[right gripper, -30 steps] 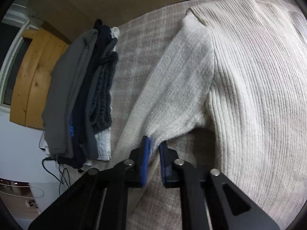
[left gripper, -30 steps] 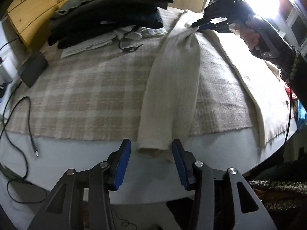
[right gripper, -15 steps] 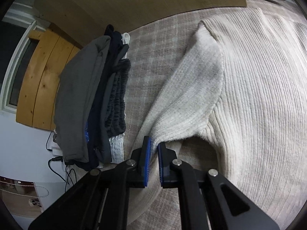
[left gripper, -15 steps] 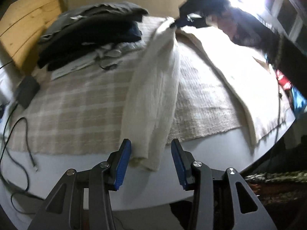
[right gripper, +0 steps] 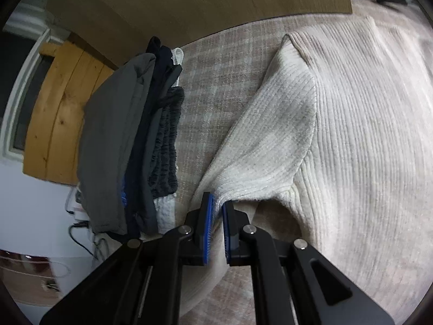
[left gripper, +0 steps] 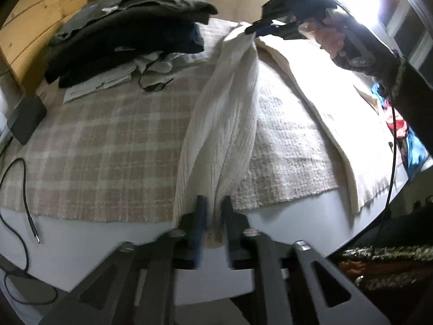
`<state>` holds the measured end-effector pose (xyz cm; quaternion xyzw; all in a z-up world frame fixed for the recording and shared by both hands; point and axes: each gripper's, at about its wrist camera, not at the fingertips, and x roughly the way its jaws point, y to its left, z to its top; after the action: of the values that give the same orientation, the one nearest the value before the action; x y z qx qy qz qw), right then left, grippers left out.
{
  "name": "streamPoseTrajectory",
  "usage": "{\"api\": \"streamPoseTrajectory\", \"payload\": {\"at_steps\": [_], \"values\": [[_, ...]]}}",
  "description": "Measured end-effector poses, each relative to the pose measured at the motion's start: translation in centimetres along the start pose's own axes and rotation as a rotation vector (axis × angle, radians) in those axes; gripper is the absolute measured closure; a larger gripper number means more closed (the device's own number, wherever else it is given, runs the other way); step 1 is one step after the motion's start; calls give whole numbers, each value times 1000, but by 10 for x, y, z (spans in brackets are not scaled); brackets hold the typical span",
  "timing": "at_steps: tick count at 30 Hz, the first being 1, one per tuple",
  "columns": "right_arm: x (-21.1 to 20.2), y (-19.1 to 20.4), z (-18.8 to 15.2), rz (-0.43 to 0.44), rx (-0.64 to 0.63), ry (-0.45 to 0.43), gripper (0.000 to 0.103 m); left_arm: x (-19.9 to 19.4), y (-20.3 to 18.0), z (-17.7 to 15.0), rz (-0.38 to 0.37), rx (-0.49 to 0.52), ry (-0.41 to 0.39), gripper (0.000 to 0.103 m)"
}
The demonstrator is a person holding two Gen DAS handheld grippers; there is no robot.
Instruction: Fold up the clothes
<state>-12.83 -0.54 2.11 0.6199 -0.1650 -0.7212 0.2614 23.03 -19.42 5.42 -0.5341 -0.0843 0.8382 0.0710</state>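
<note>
A cream ribbed sweater [right gripper: 351,149] lies spread on a plaid blanket [left gripper: 102,149]. Its long sleeve [left gripper: 224,124] runs from the far shoulder down to the table's near edge. My left gripper [left gripper: 212,208] is shut on the sleeve's cuff [left gripper: 213,233] at that edge. My right gripper [right gripper: 217,207] is shut on the sleeve near the armpit [right gripper: 243,189], lifting the fabric a little. In the left wrist view the right gripper [left gripper: 253,28] shows at the far end, held by a hand [left gripper: 330,38].
A stack of folded dark clothes [left gripper: 130,38] sits at the back left, also in the right wrist view as a dark pile [right gripper: 130,140]. A black cable [left gripper: 19,197] and a dark box [left gripper: 25,119] lie at the left. White table edge [left gripper: 284,222] is in front.
My left gripper moved forward and closed on the sleeve cuff; it stood open before. The right gripper kept its hold and lifted the sleeve's upper end slightly.
</note>
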Motion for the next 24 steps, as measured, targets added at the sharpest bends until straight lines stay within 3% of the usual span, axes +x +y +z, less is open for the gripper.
{"api": "streamPoseTrajectory", "payload": {"at_steps": [1, 6, 10, 16, 18, 21, 24], "values": [[0, -1, 1, 6, 7, 4, 95, -2, 0, -1, -10, -4, 1, 61], [4, 8, 3, -26, -38, 13, 95, -14, -1, -2, -17, -33, -37, 64], [7, 8, 3, -34, -40, 23, 95, -6, -7, -1, 21, -7, -25, 76], [13, 11, 7, -47, -43, 37, 95, 7, -22, -1, 53, 84, -1, 77], [14, 11, 8, -50, -43, 44, 93, 16, -24, -2, 68, 106, 25, 96], [17, 9, 9, -56, -38, 58, 93, 13, -23, -1, 71, 98, 3, 97], [15, 8, 10, -46, -29, 46, 95, -11, -18, 5, 105, 98, -69, 97]]}}
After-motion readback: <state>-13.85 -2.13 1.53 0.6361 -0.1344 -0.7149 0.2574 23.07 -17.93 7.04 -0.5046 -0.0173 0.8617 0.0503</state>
